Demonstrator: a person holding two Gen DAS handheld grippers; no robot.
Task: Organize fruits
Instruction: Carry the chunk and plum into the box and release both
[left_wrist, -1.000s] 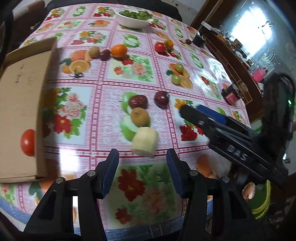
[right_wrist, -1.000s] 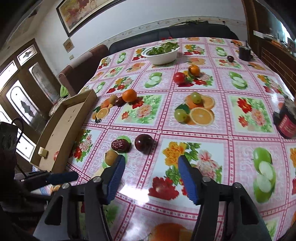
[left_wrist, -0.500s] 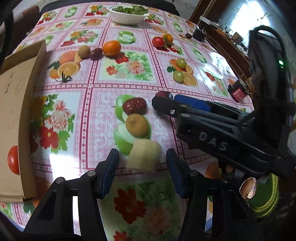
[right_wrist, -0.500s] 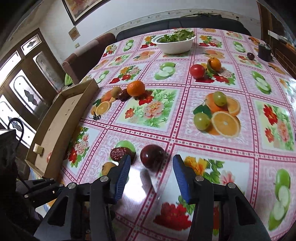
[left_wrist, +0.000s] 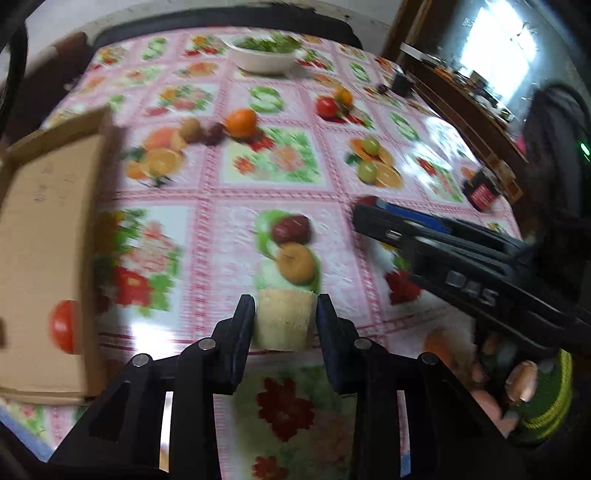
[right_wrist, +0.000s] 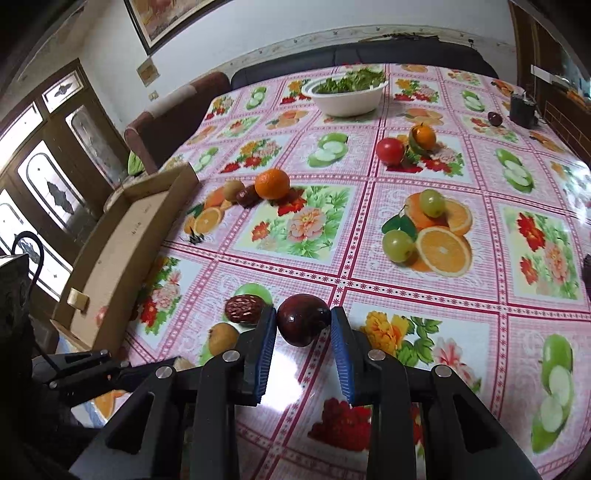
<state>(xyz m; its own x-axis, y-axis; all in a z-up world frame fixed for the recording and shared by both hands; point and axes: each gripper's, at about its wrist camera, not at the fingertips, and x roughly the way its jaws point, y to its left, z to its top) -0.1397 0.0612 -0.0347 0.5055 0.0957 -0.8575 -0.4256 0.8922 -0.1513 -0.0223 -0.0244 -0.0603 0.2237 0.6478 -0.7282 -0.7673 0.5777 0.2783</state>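
- The left gripper (left_wrist: 284, 317) is closing; its blue pads flank a pale, cream-coloured chunk of fruit (left_wrist: 284, 319) that sits on the table and seem to touch its sides, though the blur hides how firmly.
- Just beyond that chunk lie a tan round fruit (left_wrist: 296, 263) and, touching it on the far side, a wrinkled dark red fruit (left_wrist: 290, 229).
- The right gripper (right_wrist: 303, 325) is also closing, and a dark maroon plum (right_wrist: 303, 319) sits between its pads; the left pad meets the plum and the right pad is at its edge.
- In the right wrist view the wrinkled red fruit (right_wrist: 244, 309) and the tan fruit (right_wrist: 222, 336) sit just left of that gripper.
- A cardboard box (left_wrist: 44, 236) stands open at the left of the table, with a red tomato (left_wrist: 63, 325) inside near its front corner.
- Farther back, an orange (right_wrist: 272, 183) rests beside a small dark fruit (right_wrist: 246, 196) and a brownish one (right_wrist: 233, 189).
- Two green grapes (right_wrist: 398, 245) lie well apart from both grippers, in the middle of the flowered tablecloth (right_wrist: 436, 295).
- A red tomato (right_wrist: 389, 150) and a small orange (right_wrist: 423, 135) sit near a white bowl (right_wrist: 349, 101) of greens at the far side.
- A hand (left_wrist: 517, 380) with a green cuff shows at the lower right of the left wrist view.
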